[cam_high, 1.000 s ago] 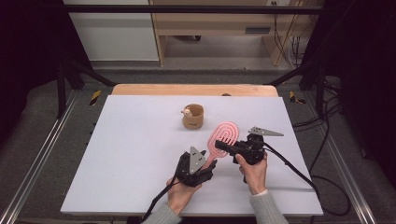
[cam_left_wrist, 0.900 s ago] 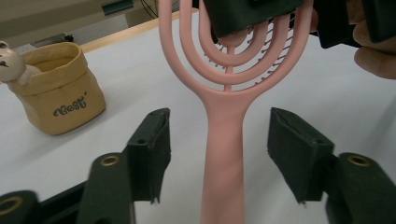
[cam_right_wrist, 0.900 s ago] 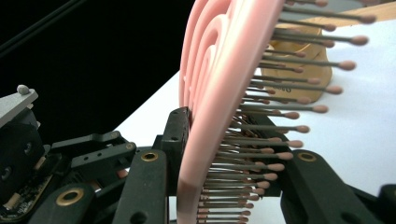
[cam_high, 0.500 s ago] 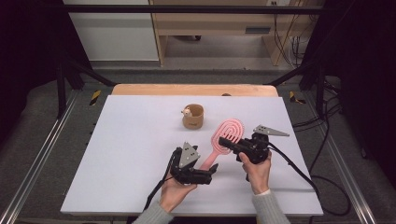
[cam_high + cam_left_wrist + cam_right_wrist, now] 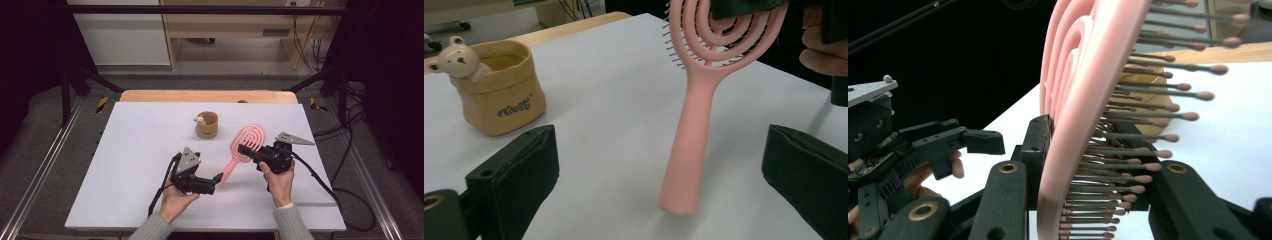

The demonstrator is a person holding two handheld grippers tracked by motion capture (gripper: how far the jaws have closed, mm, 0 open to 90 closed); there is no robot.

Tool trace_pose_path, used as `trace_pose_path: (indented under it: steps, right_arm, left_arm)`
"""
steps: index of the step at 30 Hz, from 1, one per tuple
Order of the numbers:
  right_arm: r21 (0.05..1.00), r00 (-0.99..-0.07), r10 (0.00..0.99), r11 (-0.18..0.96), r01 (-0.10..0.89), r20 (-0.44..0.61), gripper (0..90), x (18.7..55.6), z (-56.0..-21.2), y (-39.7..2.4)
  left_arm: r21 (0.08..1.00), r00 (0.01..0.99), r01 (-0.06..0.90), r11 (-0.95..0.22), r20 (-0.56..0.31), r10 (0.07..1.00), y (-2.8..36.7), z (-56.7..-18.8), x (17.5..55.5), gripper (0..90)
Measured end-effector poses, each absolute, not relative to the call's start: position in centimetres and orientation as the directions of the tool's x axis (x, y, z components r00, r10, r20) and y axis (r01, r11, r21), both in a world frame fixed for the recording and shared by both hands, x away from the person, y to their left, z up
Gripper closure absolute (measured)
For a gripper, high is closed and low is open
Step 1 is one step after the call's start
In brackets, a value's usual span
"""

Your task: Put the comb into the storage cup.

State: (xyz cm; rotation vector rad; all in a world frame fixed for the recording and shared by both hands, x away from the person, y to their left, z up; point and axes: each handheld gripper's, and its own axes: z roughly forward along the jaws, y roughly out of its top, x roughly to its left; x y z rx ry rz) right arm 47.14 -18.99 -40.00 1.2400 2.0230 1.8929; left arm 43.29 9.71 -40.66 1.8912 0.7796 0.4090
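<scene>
A pink hairbrush (image 5: 248, 138) with a looped head hangs tilted above the white table (image 5: 140, 150). My right gripper (image 5: 246, 149) is shut on the head, one pad on its back and one among the bristles (image 5: 1083, 75). The handle (image 5: 689, 145) slopes down toward my left gripper (image 5: 218, 178), whose jaws have just been opening and now stand wide apart. In the left gripper view the handle's end sits between and ahead of the jaws, touching neither. A tan cup (image 5: 206, 125) with a small bear figure (image 5: 456, 57) on its rim stands behind the brush.
A wooden strip (image 5: 200, 96) runs along the table's far edge, with a black frame and floor cables beyond. Cables trail from both grippers toward the near edge. Bare white tabletop lies to the left of the cup.
The left gripper's jaws opened off the brush handle and the left hand drew back to the left. The right gripper kept the brush head and barely moved.
</scene>
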Motion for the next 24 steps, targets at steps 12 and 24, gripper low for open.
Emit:
trace_pose_path:
  steps: [12,24]
  right_arm:
    - [0.898,-0.671,0.638,-0.077,0.434,0.378,64.0,47.3,-38.9,-19.0]
    - [0.91,-0.671,0.659,-0.05,0.412,0.34,63.9,48.1,-37.8,-18.4]
  left_arm:
    - [0.899,0.711,0.34,-0.277,-0.053,0.701,13.6,-40.8,43.7,1.8]
    - [0.903,0.673,0.351,-0.249,-0.059,0.737,17.4,-41.9,43.8,2.0]
